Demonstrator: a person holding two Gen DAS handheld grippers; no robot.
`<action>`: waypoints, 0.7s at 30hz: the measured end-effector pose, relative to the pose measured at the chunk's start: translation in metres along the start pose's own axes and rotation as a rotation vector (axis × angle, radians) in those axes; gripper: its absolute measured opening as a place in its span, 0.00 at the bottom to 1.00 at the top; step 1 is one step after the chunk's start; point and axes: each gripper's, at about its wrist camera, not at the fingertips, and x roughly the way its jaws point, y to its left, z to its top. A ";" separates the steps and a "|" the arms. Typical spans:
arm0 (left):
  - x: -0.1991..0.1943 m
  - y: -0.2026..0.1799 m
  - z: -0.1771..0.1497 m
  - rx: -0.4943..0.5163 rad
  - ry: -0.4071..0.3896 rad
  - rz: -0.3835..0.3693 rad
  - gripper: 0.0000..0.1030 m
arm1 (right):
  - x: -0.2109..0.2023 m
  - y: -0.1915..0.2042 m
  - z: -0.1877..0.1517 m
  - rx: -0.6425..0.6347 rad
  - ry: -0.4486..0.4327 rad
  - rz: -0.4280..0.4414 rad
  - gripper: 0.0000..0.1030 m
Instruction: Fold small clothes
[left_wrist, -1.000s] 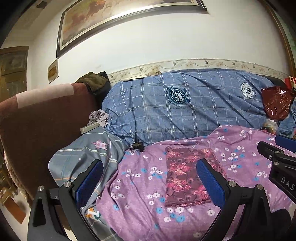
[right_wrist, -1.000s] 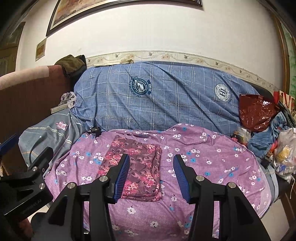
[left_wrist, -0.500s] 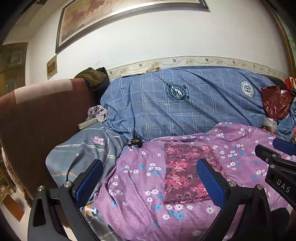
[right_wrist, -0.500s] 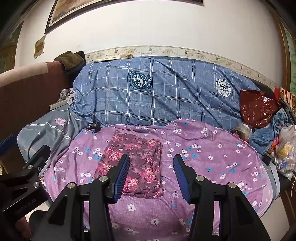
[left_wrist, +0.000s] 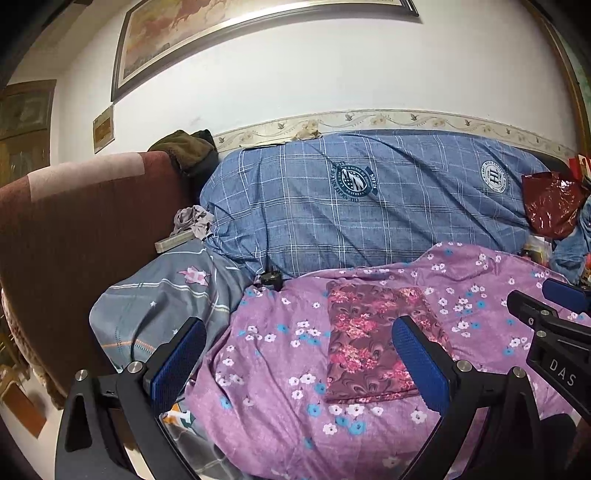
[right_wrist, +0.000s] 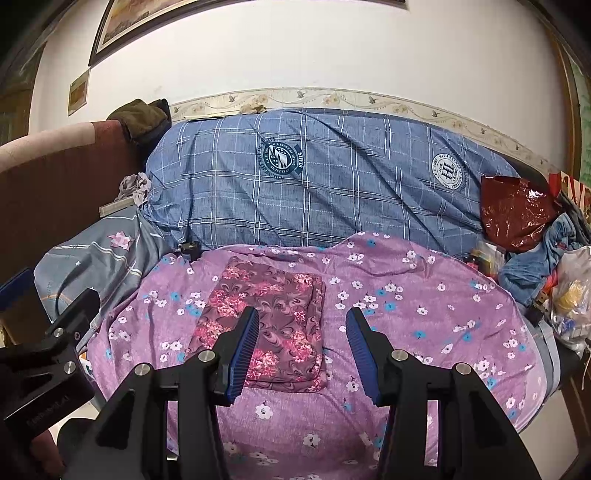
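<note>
A folded maroon garment with pink flowers (left_wrist: 369, 339) (right_wrist: 266, 325) lies flat as a neat rectangle on the purple flowered bedspread (left_wrist: 288, 387) (right_wrist: 424, 295). My left gripper (left_wrist: 299, 354) is held back from it above the bedspread's near left part, wide open and holding nothing. My right gripper (right_wrist: 301, 339) hovers short of the garment's right edge, jaws partly apart with nothing between them. In the left wrist view the right gripper's tip (left_wrist: 550, 314) shows at the right edge. The left gripper's body (right_wrist: 48, 354) is at the left of the right wrist view.
A blue checked quilt (left_wrist: 369, 199) is piled against the wall behind the bedspread. Left of it lie a grey pillow (left_wrist: 159, 295) and a brown headboard (left_wrist: 74, 240). A red plastic bag (right_wrist: 517, 210), denim clothes (right_wrist: 535, 258) and more bags crowd the right edge.
Both views have crept slightly; the garment sits a little lower and nearer the jaws. Neither gripper has opened or shut, and the garment has kept its shape.
</note>
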 end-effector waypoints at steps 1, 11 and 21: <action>0.000 0.000 0.000 0.001 0.000 0.001 0.99 | 0.000 0.000 0.000 0.000 -0.001 -0.001 0.49; -0.001 -0.002 -0.001 -0.001 0.005 0.001 0.99 | -0.001 0.000 -0.001 0.000 0.002 -0.002 0.49; 0.002 -0.004 -0.001 -0.005 0.015 0.002 0.99 | 0.001 -0.001 -0.002 -0.002 0.006 -0.002 0.49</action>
